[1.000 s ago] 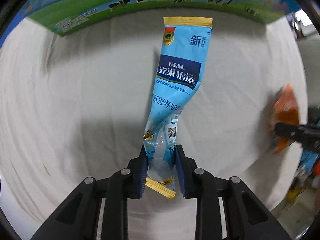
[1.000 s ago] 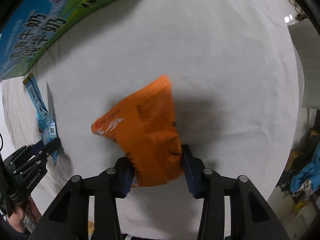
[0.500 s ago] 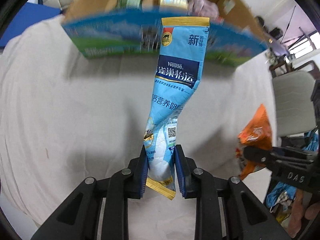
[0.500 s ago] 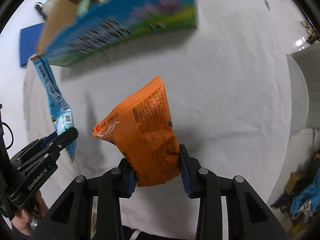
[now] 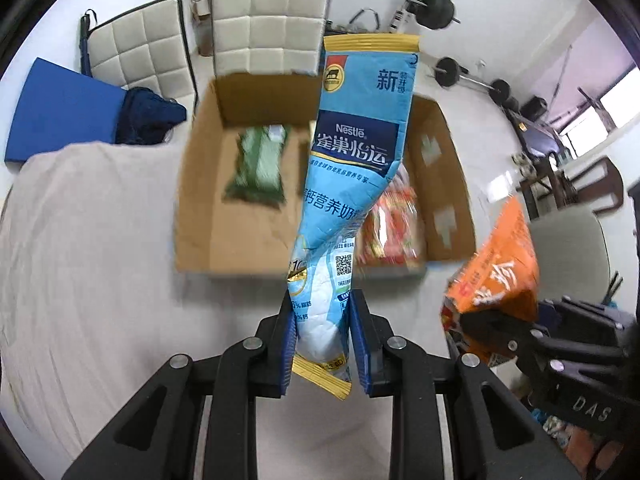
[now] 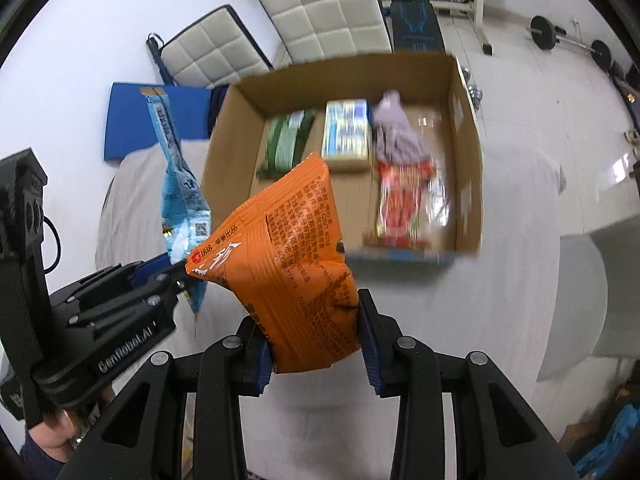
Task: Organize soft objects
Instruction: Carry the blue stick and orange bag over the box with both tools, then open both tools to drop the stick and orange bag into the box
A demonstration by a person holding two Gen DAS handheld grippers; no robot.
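- The table (image 5: pixel 80 240), covered in a pale cloth, fills the lower part of both wrist views and carries everything else.
- A cardboard box (image 6: pixel 466 152) sits open on the table, ahead of both my grippers; its flaps are up and its floor is partly bare.
- Inside the box I see a green packet (image 6: pixel 286 144) at the left, a pale blue-and-yellow pack (image 6: pixel 346 132) just beside it, a lilac soft item (image 6: pixel 394 128) to the right of that, and a red-and-clear packet (image 6: pixel 404 204) nearer the front wall. All are motion-blurred, so I cannot read any labels.
- My left gripper (image 5: pixel 322 344) is clamped on the lower end of a long blue Nestlé sachet (image 5: pixel 360 152). The sachet stands up from the jaws, bent partway along, with its gold-edged top seal uppermost. It is off the table and appears in front of the box in the left wrist view.
- My right gripper (image 6: pixel 316 336) is clamped on the bottom corner of an orange snack bag (image 6: pixel 292 264). The bag tilts up and to the left, clear of the cloth, short of the box's near wall.
- The two held packets are near each other: in the right wrist view the orange bag's tip overlaps the left gripper's fingers and the sachet.
- Beyond the table: two white quilted chair backs (image 5: pixel 264 28), a blue mat (image 5: pixel 64 112), barbell weights (image 5: pixel 440 8) on the floor.
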